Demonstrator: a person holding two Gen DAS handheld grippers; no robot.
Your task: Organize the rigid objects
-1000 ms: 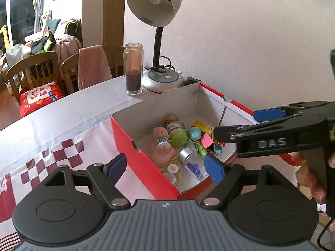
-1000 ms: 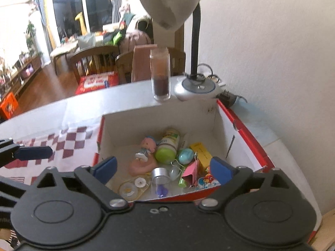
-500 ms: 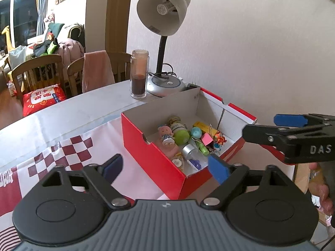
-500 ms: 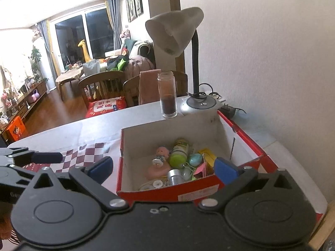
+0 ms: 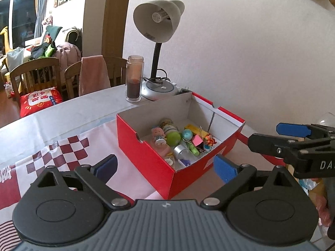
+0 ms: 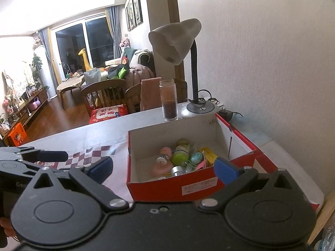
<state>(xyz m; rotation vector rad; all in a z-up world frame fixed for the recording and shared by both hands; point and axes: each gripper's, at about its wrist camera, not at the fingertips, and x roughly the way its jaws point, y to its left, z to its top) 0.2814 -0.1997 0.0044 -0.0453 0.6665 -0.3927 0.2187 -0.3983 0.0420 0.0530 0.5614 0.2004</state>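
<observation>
- I see the red box (image 5: 146, 159) as cardboard: glossy red outside, matt pale paperboard inside, with a paper label (image 6: 199, 187) on its near wall.
- Inside that box, the green bottle (image 5: 173, 138) looks like smooth glossy plastic, the small cap (image 5: 179, 150) beside it brushed metal, the pink figurine (image 5: 159, 136) matt plastic.
- Behind the box, the jar (image 5: 134, 78) is clear glass; the lamp (image 5: 159, 21) has a smooth matt shade and a shiny silvery base.
- The counter (image 5: 62, 113) left of the box wears a smooth checked cloth (image 5: 69, 148).
- My left tool (image 5: 165, 168) is matt black plastic with blue pads (image 5: 225, 168) and bright metal rivets; its housing is ribbed grey.
- My right tool (image 6: 162, 167) looks the same.
- Beyond the counter, the chairs (image 5: 35, 73) are varnished wood.
</observation>
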